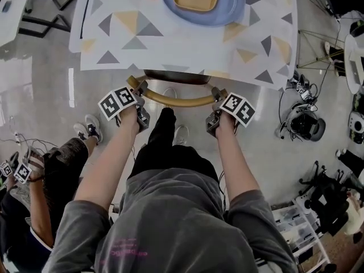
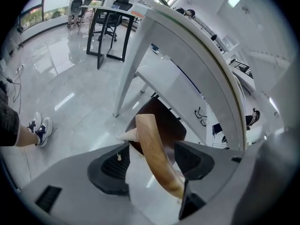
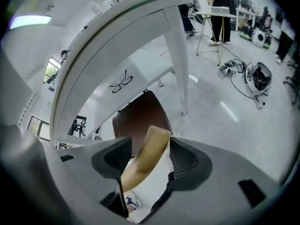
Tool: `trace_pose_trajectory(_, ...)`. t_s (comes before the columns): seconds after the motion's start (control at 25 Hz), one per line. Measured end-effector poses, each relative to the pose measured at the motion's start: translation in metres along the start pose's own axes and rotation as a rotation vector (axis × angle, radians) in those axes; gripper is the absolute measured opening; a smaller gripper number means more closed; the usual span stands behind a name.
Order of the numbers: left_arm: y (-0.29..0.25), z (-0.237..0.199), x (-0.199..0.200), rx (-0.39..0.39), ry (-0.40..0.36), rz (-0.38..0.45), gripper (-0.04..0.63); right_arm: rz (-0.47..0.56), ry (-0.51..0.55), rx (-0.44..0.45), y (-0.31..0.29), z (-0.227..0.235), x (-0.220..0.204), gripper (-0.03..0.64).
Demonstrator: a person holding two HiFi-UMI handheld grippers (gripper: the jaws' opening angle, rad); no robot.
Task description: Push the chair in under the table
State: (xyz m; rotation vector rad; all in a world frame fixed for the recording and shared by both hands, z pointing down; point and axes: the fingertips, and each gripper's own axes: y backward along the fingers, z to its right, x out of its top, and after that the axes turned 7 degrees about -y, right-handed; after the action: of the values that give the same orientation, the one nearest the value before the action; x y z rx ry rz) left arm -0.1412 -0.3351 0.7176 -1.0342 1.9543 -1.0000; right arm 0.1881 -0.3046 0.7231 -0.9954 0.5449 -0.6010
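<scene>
The chair's curved wooden back rail [image 1: 170,100] lies just in front of the table [image 1: 187,44], which carries a triangle-patterned cloth. Its dark brown seat [image 1: 176,77] is tucked under the table's edge. My left gripper [image 1: 140,104] is at the rail's left end and my right gripper [image 1: 216,108] at its right end. In the left gripper view the rail [image 2: 149,137] runs between the jaws of the open left gripper [image 2: 151,160], with a gap beside the left pad. In the right gripper view the rail [image 3: 152,146] passes loosely between the jaws of the open right gripper [image 3: 145,159]. The seat [image 3: 140,116] lies beyond.
A blue plate [image 1: 227,7] with a yellow tray stands on the table. White table legs [image 2: 133,64] [image 3: 176,55] flank the chair. Another person [image 1: 57,169] stands at the left. Cables and gear [image 1: 304,121] lie on the floor at right, with a rack [image 1: 301,226] behind.
</scene>
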Motion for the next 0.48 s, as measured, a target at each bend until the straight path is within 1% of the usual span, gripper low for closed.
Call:
trace_pose_trajectory(0.32,0.029,0.014,-0.009,-0.046,-0.075,0.058,0.295,0.036,0.047,0.085,0.027,-0.006,-0.007,0.235)
trace_pose_trajectory(0.48,0.045,0.027,-0.018,-0.069,-0.125,0.089,0.295,0.051,0.069,0.140,0.043,-0.011,-0.011,0.235)
